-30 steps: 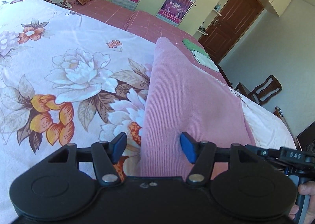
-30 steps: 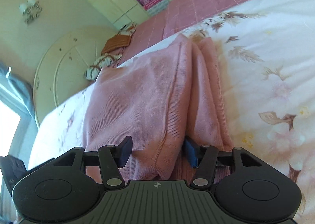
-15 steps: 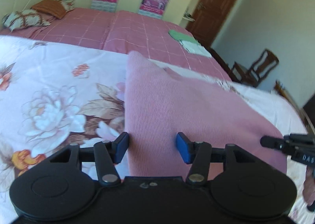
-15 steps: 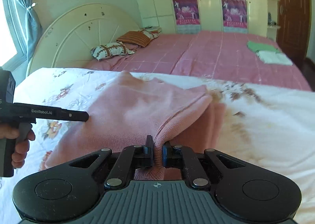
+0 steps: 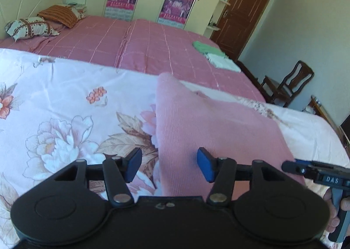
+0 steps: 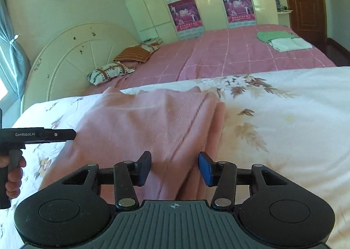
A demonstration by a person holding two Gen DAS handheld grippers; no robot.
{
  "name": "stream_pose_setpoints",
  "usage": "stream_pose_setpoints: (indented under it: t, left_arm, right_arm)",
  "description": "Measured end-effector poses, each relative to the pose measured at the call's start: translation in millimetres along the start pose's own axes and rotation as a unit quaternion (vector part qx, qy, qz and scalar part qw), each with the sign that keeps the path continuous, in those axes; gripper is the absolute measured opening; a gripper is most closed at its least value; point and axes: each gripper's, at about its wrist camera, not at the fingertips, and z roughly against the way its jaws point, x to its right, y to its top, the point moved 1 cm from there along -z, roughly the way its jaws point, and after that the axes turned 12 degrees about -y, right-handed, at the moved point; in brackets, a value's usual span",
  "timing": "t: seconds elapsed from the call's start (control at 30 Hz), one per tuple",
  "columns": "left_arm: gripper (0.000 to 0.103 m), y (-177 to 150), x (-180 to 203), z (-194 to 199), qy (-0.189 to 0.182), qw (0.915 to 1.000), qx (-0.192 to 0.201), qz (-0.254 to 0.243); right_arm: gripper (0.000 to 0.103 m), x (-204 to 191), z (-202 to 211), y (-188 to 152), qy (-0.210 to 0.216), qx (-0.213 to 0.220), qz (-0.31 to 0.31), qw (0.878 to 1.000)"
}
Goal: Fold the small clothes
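Observation:
A pink knitted garment (image 5: 214, 130) lies folded lengthwise on the floral quilt (image 5: 54, 106). My left gripper (image 5: 169, 166) hovers open over the garment's near left edge, and its blue pads touch nothing. In the right wrist view the same garment (image 6: 153, 122) shows its doubled right edge running up from my right gripper (image 6: 175, 169). That gripper's jaws are opening; the folded edge lies between them, and the pads stand clear of the cloth. A hand (image 6: 13, 174) holds the left gripper's handle at the left border.
A folded green cloth (image 5: 205, 47) and a white one (image 5: 221, 60) lie on the pink checked bedspread (image 5: 131, 43) beyond the quilt. Pillows (image 5: 30, 27) rest by the cream headboard (image 6: 83, 58). A wooden chair (image 5: 288, 82) and a brown door (image 5: 242, 14) stand at the right.
My right gripper pinched the garment's folded edge half a second ago and has let it go, so the cloth lies flat. My left gripper drew back and rolled level, its jaws slightly narrower.

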Motion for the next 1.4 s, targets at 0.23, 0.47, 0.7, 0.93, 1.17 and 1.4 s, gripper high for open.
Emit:
stream_pose_setpoints:
  t: [0.23, 0.47, 0.7, 0.93, 1.17, 1.4]
  left_arm:
    - [0.038, -1.4, 15.6, -10.9, 0.004, 0.9994, -0.017, -0.029]
    - [0.04, -2.4, 36.2, -25.7, 0.051, 0.9959, -0.031, -0.068]
    - [0.053, -36.8, 15.7, 51.2, 0.003, 0.9997, 0.023, -0.01]
    - [0.055, -94.1, 14.3, 79.7, 0.003, 0.9987, 0.036, 0.036]
    - [0.057, -94.7, 9.3, 72.0, 0.008, 0.9986, 0.033, 0.041]
    - [0.051, -89.1, 11.2, 67.1, 0.01, 0.9993, 0.006, 0.037]
  right_arm:
    - [0.007, 7.6, -8.8, 6.0, -0.016, 0.009, 0.019, 1.0]
    - [0.006, 33.5, -22.4, 10.7, -0.032, -0.021, -0.007, 0.999]
    - [0.057, 26.9, 52.4, -1.4, 0.022, 0.01, -0.056, 0.998]
    - [0.056, 38.3, 99.2, -69.6, 0.106, -0.035, -0.197, 0.974]
    - [0.051, 30.6, 75.8, -81.8, 0.13, -0.074, -0.26, 0.954]
    - [0.005, 22.8, 55.1, -70.2, 0.075, -0.06, -0.25, 0.963]
